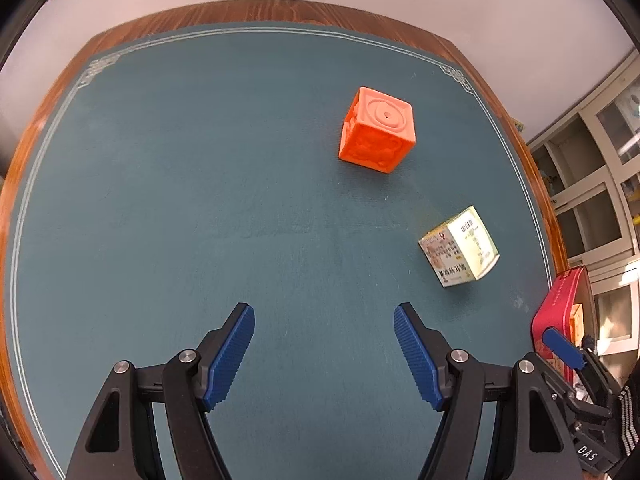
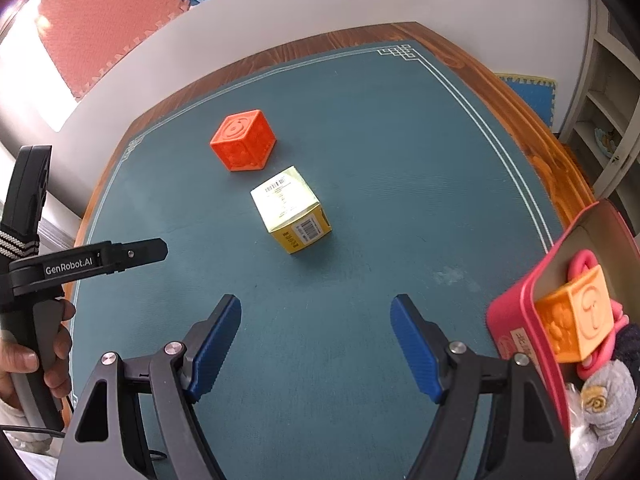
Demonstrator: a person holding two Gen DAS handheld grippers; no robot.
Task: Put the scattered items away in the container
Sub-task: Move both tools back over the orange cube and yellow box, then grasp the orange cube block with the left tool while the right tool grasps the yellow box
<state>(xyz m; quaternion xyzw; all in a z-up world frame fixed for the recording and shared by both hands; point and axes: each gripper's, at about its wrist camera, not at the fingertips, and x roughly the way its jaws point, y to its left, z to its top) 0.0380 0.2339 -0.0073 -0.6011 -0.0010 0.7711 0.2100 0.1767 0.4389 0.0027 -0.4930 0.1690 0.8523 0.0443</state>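
An orange embossed toy cube (image 1: 377,130) (image 2: 243,140) and a small yellow-white printed carton (image 1: 459,246) (image 2: 292,210) lie on the teal mat (image 1: 200,180). The red container (image 2: 516,312) (image 1: 558,312) stands at the mat's right edge and holds a lighter orange cube (image 2: 576,320), a pink ring and grey cloth items. My left gripper (image 1: 324,320) is open and empty, short of both items. My right gripper (image 2: 316,312) is open and empty, near the carton's near side and left of the container.
The mat lies on a wooden table (image 2: 472,64) with edges all round. The left gripper's body and the hand holding it (image 2: 44,280) show at the left of the right wrist view. Shelving (image 1: 592,184) stands beyond the right table edge.
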